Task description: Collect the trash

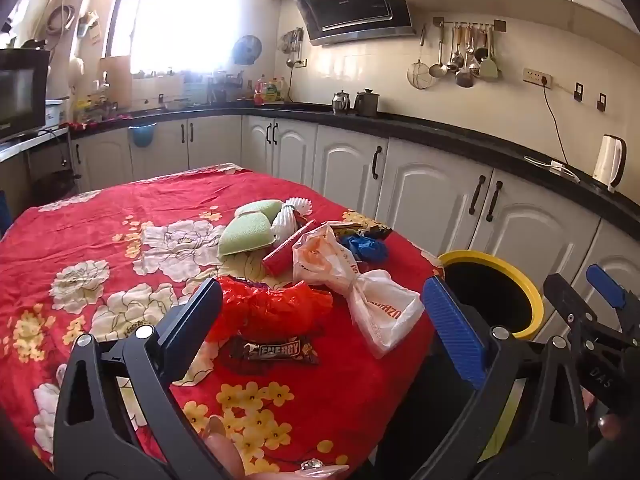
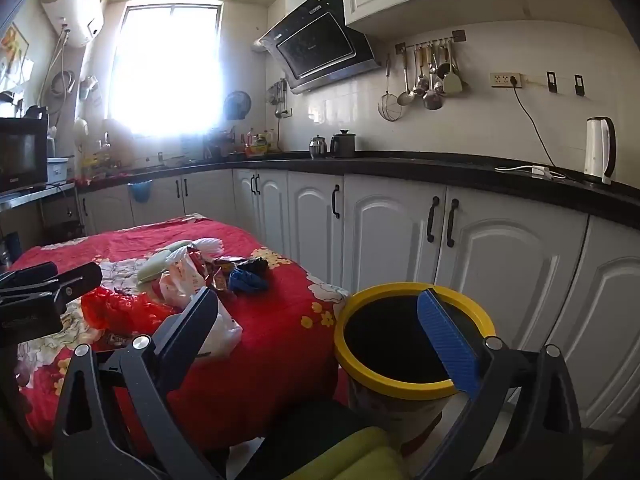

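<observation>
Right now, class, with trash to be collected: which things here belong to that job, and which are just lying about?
Part of the job:
red plastic bag
white plastic bag
energy bar wrapper
blue crumpled wrapper
yellow-rimmed bin
left claw, open
right claw, open

Just lying about:
white kettle
hanging ladles
microwave

Kitchen: blown-out bright window (image 2: 166,72) at back, white cabinets (image 2: 496,252) under black countertop (image 2: 400,166), tiled wall with hanging utensils (image 2: 430,78), range hood (image 2: 320,44), table in red floral cloth (image 1: 100,248).
</observation>
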### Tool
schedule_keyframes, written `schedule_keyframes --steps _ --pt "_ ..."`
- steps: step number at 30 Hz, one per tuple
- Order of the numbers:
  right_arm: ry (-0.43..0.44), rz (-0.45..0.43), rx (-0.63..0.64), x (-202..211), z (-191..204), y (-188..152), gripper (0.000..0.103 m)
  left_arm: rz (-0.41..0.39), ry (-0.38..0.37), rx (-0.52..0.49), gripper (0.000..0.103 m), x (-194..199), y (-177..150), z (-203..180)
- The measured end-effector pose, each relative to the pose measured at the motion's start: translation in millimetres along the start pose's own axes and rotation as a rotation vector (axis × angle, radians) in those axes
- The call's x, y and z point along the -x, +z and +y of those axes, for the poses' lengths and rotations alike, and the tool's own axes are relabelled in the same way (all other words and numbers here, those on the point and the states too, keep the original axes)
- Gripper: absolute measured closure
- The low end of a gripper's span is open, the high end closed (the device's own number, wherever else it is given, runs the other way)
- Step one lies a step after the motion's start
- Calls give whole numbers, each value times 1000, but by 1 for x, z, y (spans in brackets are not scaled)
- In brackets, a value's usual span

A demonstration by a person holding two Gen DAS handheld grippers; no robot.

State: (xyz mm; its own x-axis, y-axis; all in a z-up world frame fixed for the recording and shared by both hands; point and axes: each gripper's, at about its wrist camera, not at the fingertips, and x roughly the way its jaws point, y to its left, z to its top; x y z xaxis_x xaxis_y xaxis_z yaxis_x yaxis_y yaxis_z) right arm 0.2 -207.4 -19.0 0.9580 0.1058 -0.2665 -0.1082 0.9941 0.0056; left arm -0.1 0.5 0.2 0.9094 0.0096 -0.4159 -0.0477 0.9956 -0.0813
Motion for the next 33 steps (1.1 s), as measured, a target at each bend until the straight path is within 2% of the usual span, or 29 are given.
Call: schedule_keyframes --steps 7,8,33 --pt "-3 -16 19 1 4 0 6 2 22 15 11 -2 4 7" --pt "-1 -20 10 2 0 1 6 -6 -6 6 11 3 3 0" --pt "-2 -18 7 3 2 1 6 -20 -11 5 11 10 9 -3"
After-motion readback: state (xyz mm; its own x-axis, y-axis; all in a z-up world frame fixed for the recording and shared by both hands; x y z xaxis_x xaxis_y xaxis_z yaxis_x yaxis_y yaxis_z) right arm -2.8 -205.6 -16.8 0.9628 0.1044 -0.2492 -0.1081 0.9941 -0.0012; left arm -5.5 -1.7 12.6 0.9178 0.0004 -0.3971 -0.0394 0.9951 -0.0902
